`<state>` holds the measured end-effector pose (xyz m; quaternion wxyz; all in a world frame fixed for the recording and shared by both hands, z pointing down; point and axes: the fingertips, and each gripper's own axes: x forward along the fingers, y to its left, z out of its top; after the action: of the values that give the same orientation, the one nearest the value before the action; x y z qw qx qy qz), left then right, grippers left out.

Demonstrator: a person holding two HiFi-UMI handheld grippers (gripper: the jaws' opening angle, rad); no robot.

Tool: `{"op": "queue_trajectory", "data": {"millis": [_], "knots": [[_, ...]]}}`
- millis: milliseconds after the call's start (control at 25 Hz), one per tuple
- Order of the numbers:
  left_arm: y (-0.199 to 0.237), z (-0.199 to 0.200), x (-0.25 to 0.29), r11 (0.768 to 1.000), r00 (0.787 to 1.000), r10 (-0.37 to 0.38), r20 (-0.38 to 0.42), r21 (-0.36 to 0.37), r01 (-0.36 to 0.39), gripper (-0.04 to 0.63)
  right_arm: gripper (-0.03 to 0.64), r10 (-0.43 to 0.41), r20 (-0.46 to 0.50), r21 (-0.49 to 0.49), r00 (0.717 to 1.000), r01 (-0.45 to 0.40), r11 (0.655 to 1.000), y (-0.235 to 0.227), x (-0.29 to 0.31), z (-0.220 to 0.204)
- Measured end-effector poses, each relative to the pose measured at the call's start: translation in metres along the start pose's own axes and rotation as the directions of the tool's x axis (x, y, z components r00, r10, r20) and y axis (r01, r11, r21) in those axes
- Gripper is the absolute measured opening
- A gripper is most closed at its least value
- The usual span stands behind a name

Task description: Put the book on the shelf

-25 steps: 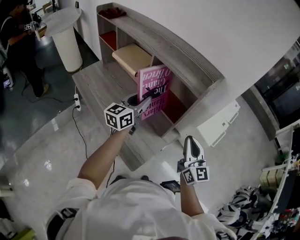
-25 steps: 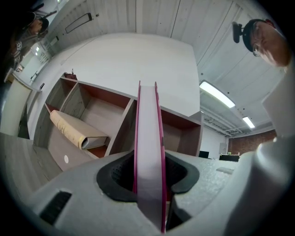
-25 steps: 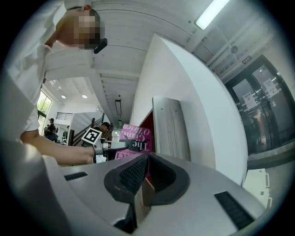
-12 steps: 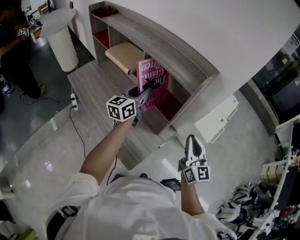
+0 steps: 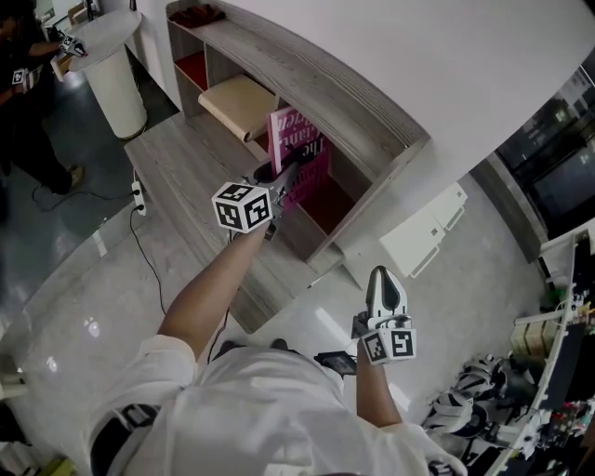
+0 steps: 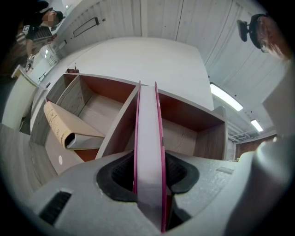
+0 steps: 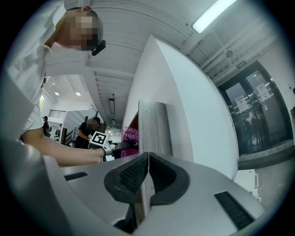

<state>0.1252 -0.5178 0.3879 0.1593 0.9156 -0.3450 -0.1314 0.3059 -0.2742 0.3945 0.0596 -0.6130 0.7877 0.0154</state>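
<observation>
A pink book (image 5: 299, 160) with white lettering stands upright in my left gripper (image 5: 279, 189), which is shut on its lower edge. It hangs at the mouth of the red-backed right compartment of the grey wooden shelf (image 5: 316, 79). In the left gripper view the book's page edge (image 6: 148, 138) runs straight up between the jaws, level with the divider (image 6: 120, 123) between two compartments. My right gripper (image 5: 384, 296) is low at my right side, away from the shelf, shut with nothing in it. Its own view looks along the shelf's end panel (image 7: 154, 126).
A tan binder (image 5: 240, 104) lies tilted in the compartment left of the book. A dark red thing (image 5: 195, 15) rests on the shelf top at the far end. A white round stand (image 5: 104, 58) and a person (image 5: 23, 98) are at upper left. A cable (image 5: 138, 244) crosses the floor.
The left gripper has carried the book a little further toward the shelf opening. The right gripper has stayed where it was.
</observation>
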Motion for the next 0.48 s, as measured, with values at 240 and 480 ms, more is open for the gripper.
{"op": "queue_trajectory", "data": {"millis": [240,480], "knots": [[0.007,-0.005,0.009,0.998,0.999,0.031,0.038,0.061,-0.033,0.146,0.017,-0.031,-0.009,-0.005,0.999,0.031,1.0,-0.008,-0.008,-0.003],[0.011,-0.01,0.015,0.997,0.999,0.029,0.044,0.067,-0.032,0.146,0.017,-0.049,-0.011,-0.01,0.999,0.049,0.999,-0.013,-0.014,0.0]]}}
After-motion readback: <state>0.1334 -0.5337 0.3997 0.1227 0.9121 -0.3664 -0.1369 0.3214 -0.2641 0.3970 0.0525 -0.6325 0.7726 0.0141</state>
